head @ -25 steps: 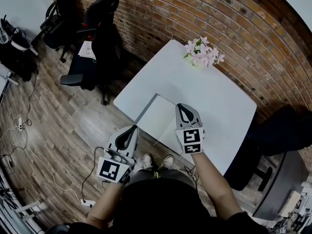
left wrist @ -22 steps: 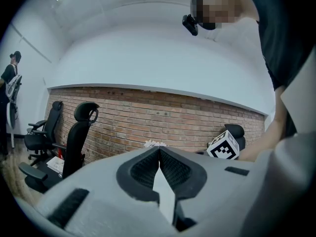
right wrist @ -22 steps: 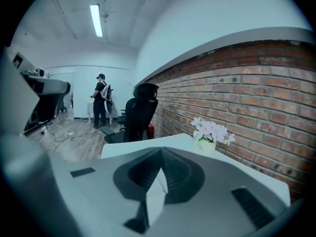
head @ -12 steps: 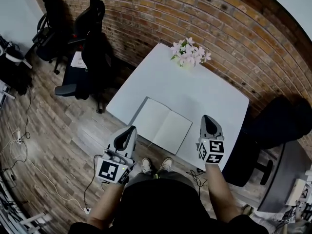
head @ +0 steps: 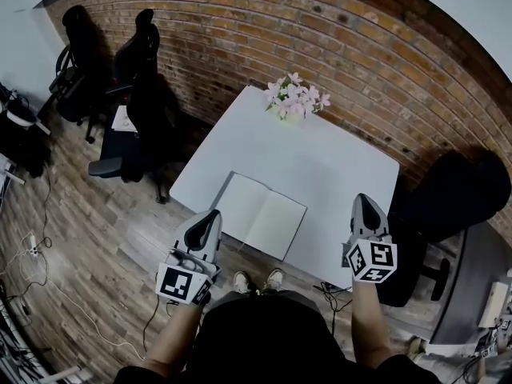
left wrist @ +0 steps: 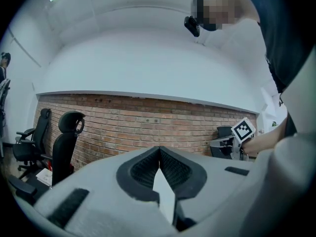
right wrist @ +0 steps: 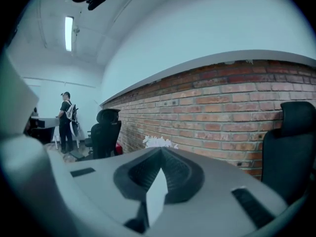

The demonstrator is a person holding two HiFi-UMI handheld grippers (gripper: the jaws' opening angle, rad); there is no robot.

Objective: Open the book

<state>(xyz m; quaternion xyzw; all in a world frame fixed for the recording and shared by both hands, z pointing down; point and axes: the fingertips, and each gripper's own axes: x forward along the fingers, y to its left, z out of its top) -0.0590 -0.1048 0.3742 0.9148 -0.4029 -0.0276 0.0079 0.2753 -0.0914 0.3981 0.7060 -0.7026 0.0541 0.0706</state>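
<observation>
As your right gripper (head: 363,202) pulls away, clenched and empty, the book (head: 262,214) lies fully open. Your left gripper (head: 211,217) stays clenched; the task looks done.

An open book (head: 262,214) lies flat at the white table's (head: 336,162) near edge, with flowers (head: 293,99) at the far corner. The left gripper (head: 213,214) and right gripper (head: 365,200) flank the book, touching nothing.

1. From the head we look steeply down from high above the white table (head: 320,166), with the brick wall (head: 320,38) across the top.
2. From the left gripper (left wrist: 159,151) we look level along its jaws at that wall, with black chairs (left wrist: 66,142) at left.
3. From the right gripper (right wrist: 160,152) we face the same wall, and the flowers (right wrist: 159,142) show over the jaw tips.
4. We see the wall in all three views.
</observation>
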